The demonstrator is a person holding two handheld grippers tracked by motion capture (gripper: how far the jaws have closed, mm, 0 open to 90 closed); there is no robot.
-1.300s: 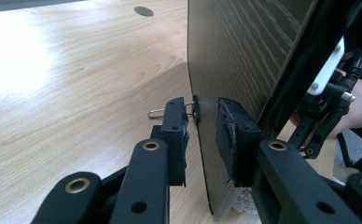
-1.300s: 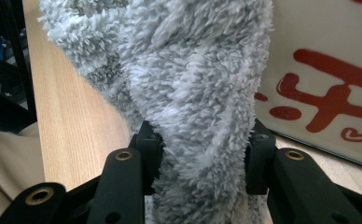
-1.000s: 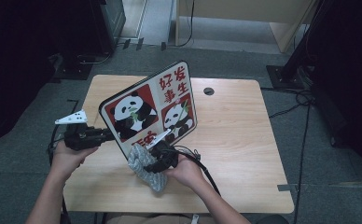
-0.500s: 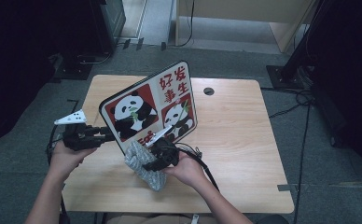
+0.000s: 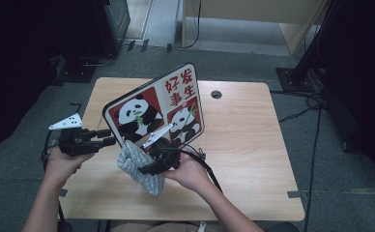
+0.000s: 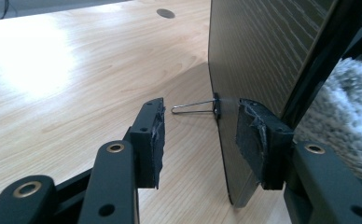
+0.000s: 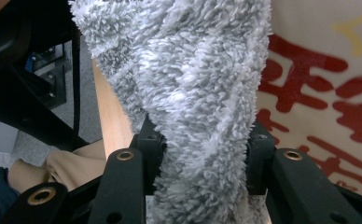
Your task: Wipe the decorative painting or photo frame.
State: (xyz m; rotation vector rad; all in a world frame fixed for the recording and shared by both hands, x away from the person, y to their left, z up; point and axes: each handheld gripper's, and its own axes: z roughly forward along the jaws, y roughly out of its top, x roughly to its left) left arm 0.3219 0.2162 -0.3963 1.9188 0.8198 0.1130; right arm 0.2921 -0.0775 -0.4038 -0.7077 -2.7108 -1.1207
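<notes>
Holding the grey fluffy cloth [image 7: 188, 93] clamped in my right gripper [image 5: 157, 162], I see the panda board's [image 5: 176, 104] printed face just beyond it, while my left gripper [image 6: 200, 135] gapes around the board's edge.

— What is the room like around the worktop [image 5: 253, 145]?

— The worktop is light wood with a small round cable hole [image 5: 216, 94] near its far edge. A bright patch of light [image 6: 34, 60] lies on the wood at the upper left of the left gripper view.

— And the floor?

— A grey carpet floor [image 5: 330, 164] is on all sides. Black cables [image 5: 313, 104] run over it at the right of the frame. At the top stands a pale wooden cabinet [image 5: 253, 14], and at the upper left a dark stand [image 5: 86, 67] is in shadow.
</notes>
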